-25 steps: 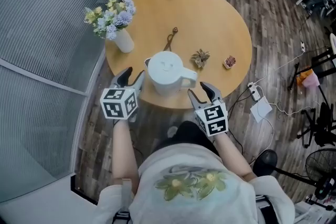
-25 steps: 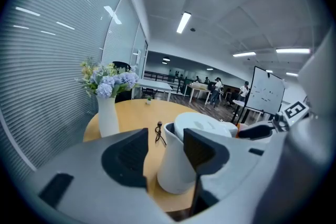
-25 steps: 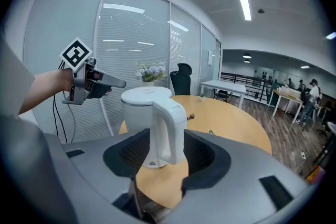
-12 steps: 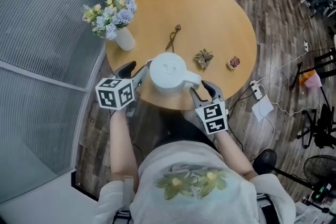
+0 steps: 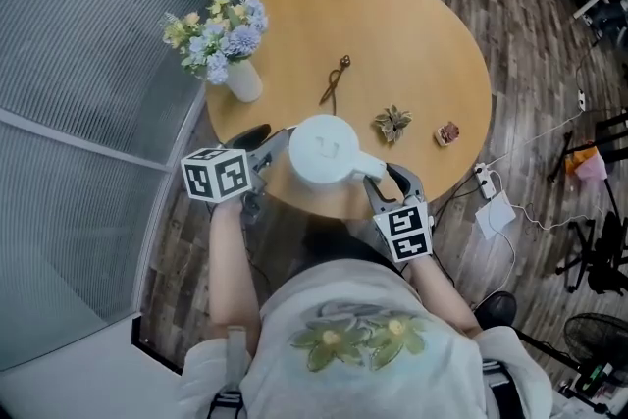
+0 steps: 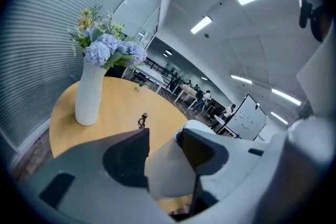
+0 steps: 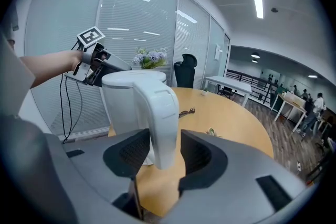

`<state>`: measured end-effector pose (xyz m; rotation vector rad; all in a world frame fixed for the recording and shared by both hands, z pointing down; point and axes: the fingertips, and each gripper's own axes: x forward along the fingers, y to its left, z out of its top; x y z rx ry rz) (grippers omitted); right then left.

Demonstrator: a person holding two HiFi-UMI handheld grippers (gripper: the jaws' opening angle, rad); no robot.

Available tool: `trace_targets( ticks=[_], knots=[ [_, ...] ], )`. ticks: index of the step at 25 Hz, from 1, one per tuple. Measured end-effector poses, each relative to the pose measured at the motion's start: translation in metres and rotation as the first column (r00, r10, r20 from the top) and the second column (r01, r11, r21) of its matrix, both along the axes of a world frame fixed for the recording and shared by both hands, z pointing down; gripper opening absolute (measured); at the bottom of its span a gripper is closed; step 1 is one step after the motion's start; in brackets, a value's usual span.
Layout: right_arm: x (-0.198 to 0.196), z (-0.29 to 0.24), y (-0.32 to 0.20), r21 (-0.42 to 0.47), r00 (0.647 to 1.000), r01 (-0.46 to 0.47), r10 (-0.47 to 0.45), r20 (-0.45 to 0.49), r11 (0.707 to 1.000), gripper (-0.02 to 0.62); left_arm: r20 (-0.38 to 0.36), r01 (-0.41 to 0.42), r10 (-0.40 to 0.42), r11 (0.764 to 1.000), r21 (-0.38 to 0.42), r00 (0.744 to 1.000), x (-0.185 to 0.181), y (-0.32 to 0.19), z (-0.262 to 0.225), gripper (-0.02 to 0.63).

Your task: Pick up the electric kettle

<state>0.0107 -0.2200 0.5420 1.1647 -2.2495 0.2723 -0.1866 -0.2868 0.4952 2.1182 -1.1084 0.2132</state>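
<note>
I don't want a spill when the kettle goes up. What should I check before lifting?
1. Right gripper shut on handle of electric kettle: ok.
2. Left gripper shut on kettle's opposite side: ok.
3. Lid closed: ok.
4. Flower vase stands apart from kettle: ok.
5. Water level inside: cannot tell.
6. Kettle's bottom free of the table: cannot tell.

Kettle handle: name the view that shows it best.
The right gripper view: the kettle handle stands close and whole between the right tongs' jaws. The head view shows it from above, small, partly under those tongs. The left gripper view shows only the kettle body, no handle.
</note>
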Motion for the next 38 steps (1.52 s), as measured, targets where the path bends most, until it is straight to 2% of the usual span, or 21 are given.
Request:
trace_targets(
  ticks=[9, 17, 22, 27, 35, 38],
  knots=[
    [-0.003, 0.004, -0.001, -0.008, 1.000, 0.017, -0.017, 0.000, 1.000, 0.173, -0.116, 0.006, -0.011, 0.999, -0.044, 0.993, 0.004, 0.000, 0.003, 0.181],
    [-0.003, 0.004, -0.001, -0.009, 0.999, 0.022, -0.021, 0.029, 1.000, 0.172, -0.202, -0.004, -0.006, 0.999, -0.047, 0.979, 0.013, 0.004, -0.003, 0.063],
    [-0.004, 0.004, -0.001, -0.006, 0.999, 0.021, -0.021, 0.034, 1.000, 0.172, -0.188, 0.017, -0.026, 0.999, -0.051, 0.982, 0.012, 0.003, -0.004, 0.060],
    [-0.002, 0.005, 0.000, -0.004, 0.999, 0.015, -0.015, 0.042, 1.000, 0.172, -0.113, 0.040, -0.042, 0.999, -0.021, 0.993, 0.014, 0.005, -0.005, 0.051],
    [-0.003, 0.004, -0.001, -0.005, 0.998, 0.013, -0.013, 0.069, 1.000, 0.170, -0.074, 0.097, -0.098, 0.995, -0.008, 0.992, 0.012, 0.005, -0.007, 0.041],
    [-0.004, 0.003, -0.001, -0.006, 0.997, 0.011, -0.011, 0.074, 1.000, 0.170, -0.081, 0.125, -0.125, 0.992, -0.004, 0.989, 0.011, 0.005, -0.007, 0.040]
  ],
)
